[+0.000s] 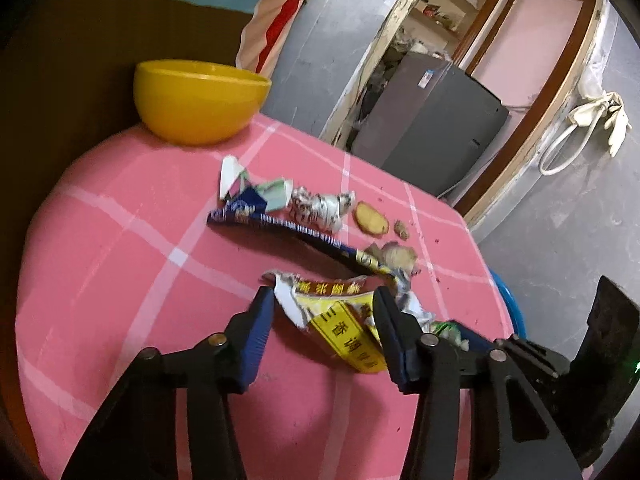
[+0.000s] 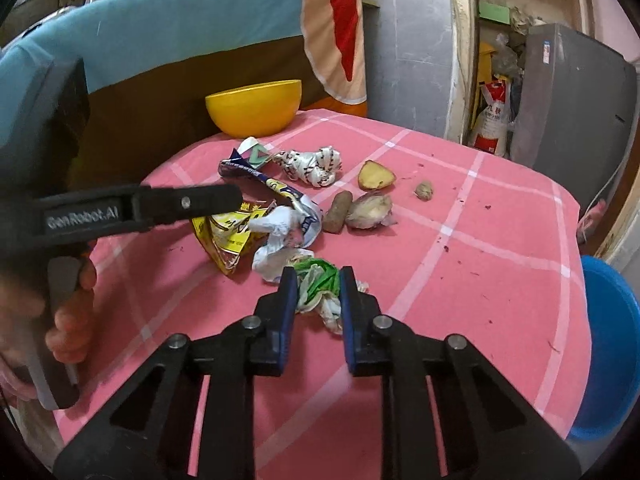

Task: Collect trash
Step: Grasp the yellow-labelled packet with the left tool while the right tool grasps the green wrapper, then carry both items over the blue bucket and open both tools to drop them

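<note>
left gripper [image 1: 324, 294] open, jaws straddling the yellow wrapper [image 1: 344, 328] on the pink tablecloth [image 1: 120, 280] — right gripper [image 2: 318, 278] pinched on the green-white wrapper [image 2: 320, 280] (yellow bowl [image 2: 254, 108] at far edge).

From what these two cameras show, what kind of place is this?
Probably a lived-in home, a kitchen or dining corner. A table with a pink checked cloth holds a yellow bowl and food scraps; a grey fridge stands by a doorway with cluttered shelves.

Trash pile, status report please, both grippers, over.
Left gripper open, jaws straddling yellow wrapper. Right gripper closing around green-white wad, grip unconfirmed. Yellow bowl beyond pile, nothing blocking.
</note>
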`<action>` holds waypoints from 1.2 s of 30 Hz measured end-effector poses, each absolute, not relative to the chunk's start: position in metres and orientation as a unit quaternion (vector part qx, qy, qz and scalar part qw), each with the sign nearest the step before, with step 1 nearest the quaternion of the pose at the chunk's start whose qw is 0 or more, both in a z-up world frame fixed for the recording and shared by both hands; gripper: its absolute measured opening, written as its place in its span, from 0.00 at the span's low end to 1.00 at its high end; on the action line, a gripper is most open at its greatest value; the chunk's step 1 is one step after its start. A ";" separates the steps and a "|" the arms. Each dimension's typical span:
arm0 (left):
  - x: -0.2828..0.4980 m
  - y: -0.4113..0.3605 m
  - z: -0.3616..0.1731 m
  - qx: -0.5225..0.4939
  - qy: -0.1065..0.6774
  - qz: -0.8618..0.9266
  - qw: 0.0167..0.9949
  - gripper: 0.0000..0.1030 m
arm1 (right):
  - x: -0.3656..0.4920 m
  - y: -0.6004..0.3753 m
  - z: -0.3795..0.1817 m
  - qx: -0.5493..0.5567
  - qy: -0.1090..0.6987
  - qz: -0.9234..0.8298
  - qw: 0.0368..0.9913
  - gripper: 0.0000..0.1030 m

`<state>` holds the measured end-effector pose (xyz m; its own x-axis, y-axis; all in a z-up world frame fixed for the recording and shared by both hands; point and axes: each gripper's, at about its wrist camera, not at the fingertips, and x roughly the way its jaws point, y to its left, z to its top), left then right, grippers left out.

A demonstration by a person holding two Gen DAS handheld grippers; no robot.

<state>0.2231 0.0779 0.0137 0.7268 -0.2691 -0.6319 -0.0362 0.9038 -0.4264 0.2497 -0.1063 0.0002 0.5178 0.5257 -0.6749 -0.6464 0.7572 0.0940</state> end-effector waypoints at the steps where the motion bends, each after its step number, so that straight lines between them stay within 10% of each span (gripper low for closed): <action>1: 0.221 0.077 0.013 -0.208 0.366 -0.065 0.905 0.43 | 0.250 -0.109 0.000 -0.080 0.357 0.337 0.867 0.28; 18: 0.203 0.062 0.019 -0.197 0.352 -0.084 0.911 0.18 | 0.247 -0.138 -0.004 -0.056 0.360 0.317 0.876 0.27; 36: 0.170 0.025 0.047 -0.135 0.255 -0.044 0.956 0.17 | 0.231 -0.166 0.016 -0.031 0.302 0.311 0.900 0.16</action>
<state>0.1699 0.0246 0.0470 0.8660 -0.1524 -0.4762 0.0148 0.9598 -0.2803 0.2309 -0.1658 0.0163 0.6237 0.5409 -0.5643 -0.5789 0.8047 0.1315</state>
